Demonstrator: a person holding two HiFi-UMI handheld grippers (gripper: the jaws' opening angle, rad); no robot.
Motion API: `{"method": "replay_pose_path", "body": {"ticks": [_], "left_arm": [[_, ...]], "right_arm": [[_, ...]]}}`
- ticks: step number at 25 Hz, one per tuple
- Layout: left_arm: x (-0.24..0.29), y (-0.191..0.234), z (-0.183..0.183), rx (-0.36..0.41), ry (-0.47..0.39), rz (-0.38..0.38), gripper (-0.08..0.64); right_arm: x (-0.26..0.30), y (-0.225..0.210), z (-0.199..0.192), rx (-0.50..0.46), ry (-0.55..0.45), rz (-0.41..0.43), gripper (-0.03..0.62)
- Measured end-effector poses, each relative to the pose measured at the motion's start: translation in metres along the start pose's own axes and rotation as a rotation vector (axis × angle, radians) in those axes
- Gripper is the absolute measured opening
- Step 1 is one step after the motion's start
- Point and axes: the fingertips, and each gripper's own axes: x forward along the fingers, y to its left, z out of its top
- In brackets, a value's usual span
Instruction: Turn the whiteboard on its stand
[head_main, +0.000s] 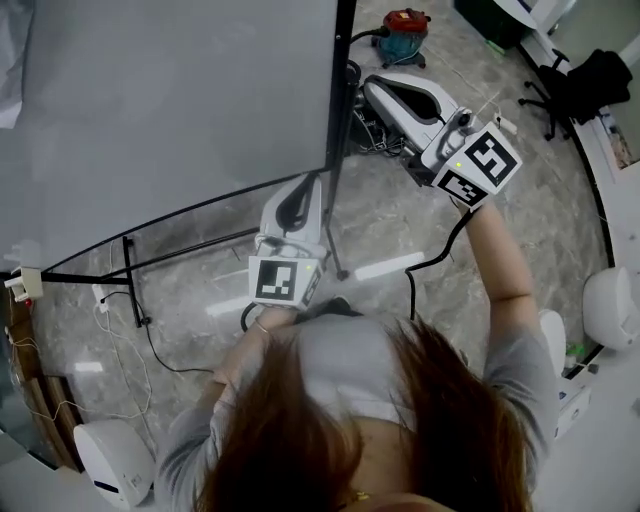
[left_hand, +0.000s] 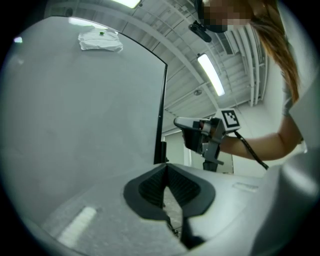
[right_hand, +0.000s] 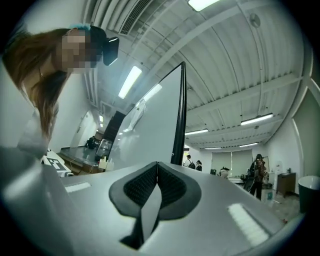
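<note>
White matte whiteboard (head_main: 180, 100), black-framed, is stood upright on its stand (head_main: 133, 285), with its side edge (head_main: 340, 90) vertical just ahead of both grippers. Left gripper (head_main: 310, 185) is judged nearer that edge, right gripper (head_main: 370, 90) just beyond it. Both prs of fingers are closed tip to tip, nothing btwn.
</note>
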Motion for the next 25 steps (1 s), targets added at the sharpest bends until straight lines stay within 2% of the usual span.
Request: {"method": "replay_pose_path", "body": {"ticks": [2,8,11,15,19,25], "left_arm": [[0.006,0.003,0.001,0.011,0.001,0.018,0.002],[0.011,0.019,0.0,0.011,0.006,0.034,0.002],[0.015,0.023,-0.002,0.009,0.011,0.022,0.002],[0.021,0.027,-0.005,0.005,0.021,-0.001,0.003],[0.031,0.028,-0.007,-0.008,0.046,-0.042,0.002],[0.049,0.017,-0.014,0.025,0.056,-0.057,0.002]], "right_arm": [[0.009,-0.005,-0.003,-0.018,0.017,0.045,0.026],[0.042,-0.017,-0.011,0.009,0.063,0.17,0.187],[0.058,-0.032,-0.015,0.085,0.065,0.213,0.245],[0.082,-0.032,-0.027,0.126,0.107,0.321,0.251],[0.096,-0.024,-0.04,0.143,0.158,0.404,0.171],[0.094,-0.019,-0.037,0.166,0.109,0.541,0.121]]}}
